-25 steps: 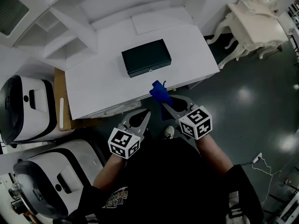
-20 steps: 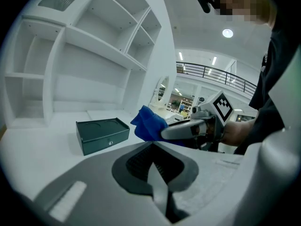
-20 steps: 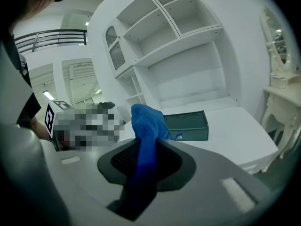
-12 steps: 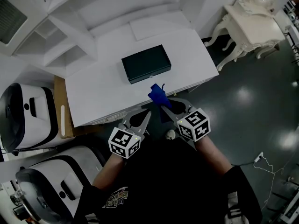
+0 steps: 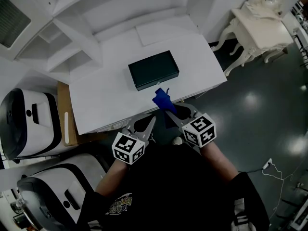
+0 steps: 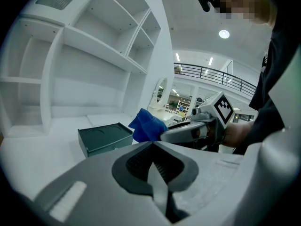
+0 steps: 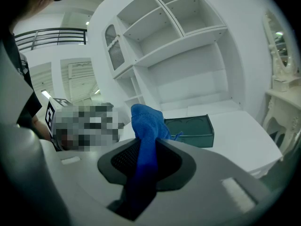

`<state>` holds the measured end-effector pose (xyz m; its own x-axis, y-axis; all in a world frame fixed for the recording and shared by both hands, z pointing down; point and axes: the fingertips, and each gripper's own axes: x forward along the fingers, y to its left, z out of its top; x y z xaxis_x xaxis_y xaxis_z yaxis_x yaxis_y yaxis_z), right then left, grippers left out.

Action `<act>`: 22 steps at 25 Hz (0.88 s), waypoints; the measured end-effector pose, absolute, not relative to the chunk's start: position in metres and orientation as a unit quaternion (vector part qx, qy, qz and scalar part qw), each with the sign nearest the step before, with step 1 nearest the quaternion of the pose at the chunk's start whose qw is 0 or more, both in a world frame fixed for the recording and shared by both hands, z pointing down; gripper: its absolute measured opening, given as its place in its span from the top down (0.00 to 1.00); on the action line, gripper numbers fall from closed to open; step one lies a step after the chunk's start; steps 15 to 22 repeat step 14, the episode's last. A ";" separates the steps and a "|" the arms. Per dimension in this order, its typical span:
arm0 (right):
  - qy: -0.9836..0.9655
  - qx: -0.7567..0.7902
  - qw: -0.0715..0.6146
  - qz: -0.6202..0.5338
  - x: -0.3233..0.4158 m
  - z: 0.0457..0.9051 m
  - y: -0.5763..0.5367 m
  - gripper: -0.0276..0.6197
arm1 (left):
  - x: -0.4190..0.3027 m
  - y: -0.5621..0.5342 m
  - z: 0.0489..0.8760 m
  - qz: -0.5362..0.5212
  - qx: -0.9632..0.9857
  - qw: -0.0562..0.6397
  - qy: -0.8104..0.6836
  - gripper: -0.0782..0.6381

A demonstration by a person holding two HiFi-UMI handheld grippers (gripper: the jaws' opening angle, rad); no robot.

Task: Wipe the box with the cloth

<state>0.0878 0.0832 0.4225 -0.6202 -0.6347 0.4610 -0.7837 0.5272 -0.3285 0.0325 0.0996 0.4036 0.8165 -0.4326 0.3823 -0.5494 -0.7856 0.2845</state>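
- R tool point(image 5: 168, 109): pinching blue cloth point(image 5: 161, 98) over front edge of tabletop point(image 5: 103, 100).
- Dark green box point(image 5: 153, 70): flat mid-tabletop, just beyond cloth.
- L tool point(image 5: 150, 120): pressed together, empty, beside R.

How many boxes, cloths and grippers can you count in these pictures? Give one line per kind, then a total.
box: 1
cloth: 1
grippers: 2 (left gripper, right gripper)
Total: 4
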 end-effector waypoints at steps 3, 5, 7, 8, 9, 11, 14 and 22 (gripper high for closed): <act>-0.861 0.409 0.145 0.264 0.085 0.425 0.082 0.78 | 0.031 0.098 0.404 0.148 0.932 0.200 -0.264 0.89; -0.861 0.406 0.147 0.267 0.083 0.428 0.082 0.78 | 0.031 0.098 0.406 0.149 0.931 0.204 -0.265 0.89; -0.862 0.403 0.149 0.271 0.082 0.430 0.081 0.78 | 0.030 0.098 0.410 0.151 0.929 0.208 -0.265 0.89; -0.861 0.402 0.149 0.272 0.081 0.432 0.080 0.78 | 0.029 0.097 0.411 0.152 0.928 0.210 -0.266 0.89; -0.861 0.401 0.150 0.274 0.081 0.433 0.079 0.78 | 0.029 0.096 0.413 0.153 0.928 0.212 -0.266 0.89; -0.860 0.401 0.151 0.276 0.081 0.436 0.078 0.78 | 0.028 0.095 0.416 0.154 0.927 0.215 -0.267 0.89; -0.860 0.399 0.153 0.279 0.080 0.440 0.078 0.78 | 0.027 0.094 0.419 0.155 0.925 0.218 -0.269 0.89; -0.860 0.399 0.153 0.279 0.080 0.440 0.078 0.78 | 0.027 0.094 0.419 0.155 0.925 0.218 -0.269 0.89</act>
